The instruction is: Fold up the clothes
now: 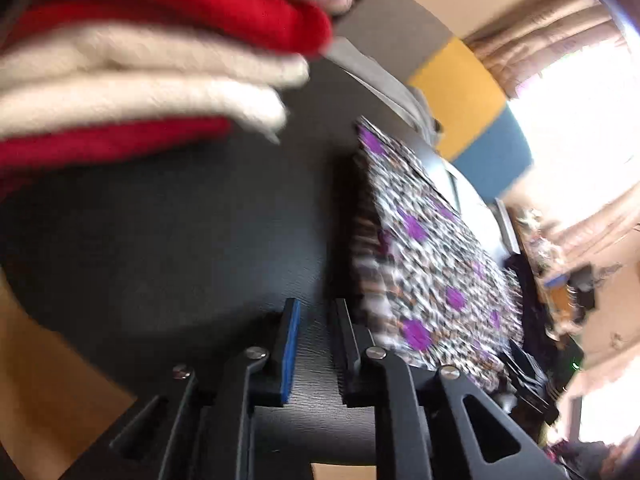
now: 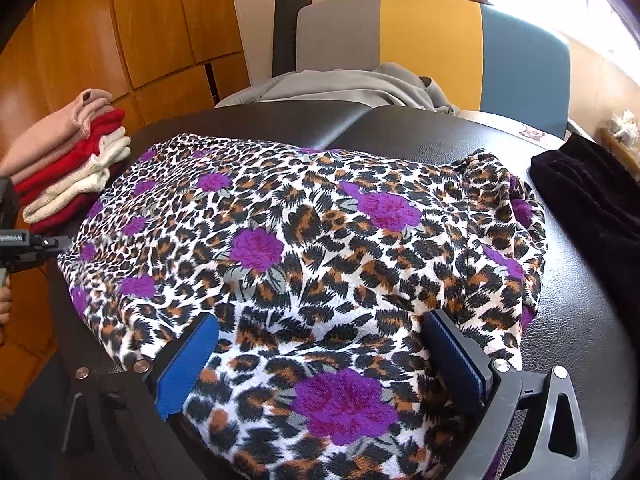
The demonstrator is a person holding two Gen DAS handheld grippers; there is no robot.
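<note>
Here the leopard-print garment point(image 2: 312, 240), patterned with purple flowers, lies spread over the middle of a black padded table point(image 2: 580, 300), bunched into folds along its right edge. The right gripper point(image 2: 320, 360) hangs low over the near part of the garment with its jaws wide; the blue pads point(image 2: 192, 364) sit on either side of a stretch of fabric, and nothing is pinched between them. Whether the fingertips press on the cloth cannot be told.

At the table's left edge stands a stack of folded clothes point(image 2: 76, 168) in red, cream and pink layers. A dark velvet cloth point(image 2: 592, 196) lies at the right edge, just beside the garment. Beyond the table, a grey garment point(image 2: 348, 88) is draped on a chair point(image 2: 432, 40) with grey, yellow and blue panels.

In the blurred left wrist view, the left gripper point(image 1: 314, 344) hovers over bare table point(image 1: 160, 220), its jaws narrow with a small empty gap. The stack point(image 1: 152, 80) is to its upper left, the leopard-print garment point(image 1: 424, 256) to its right.
</note>
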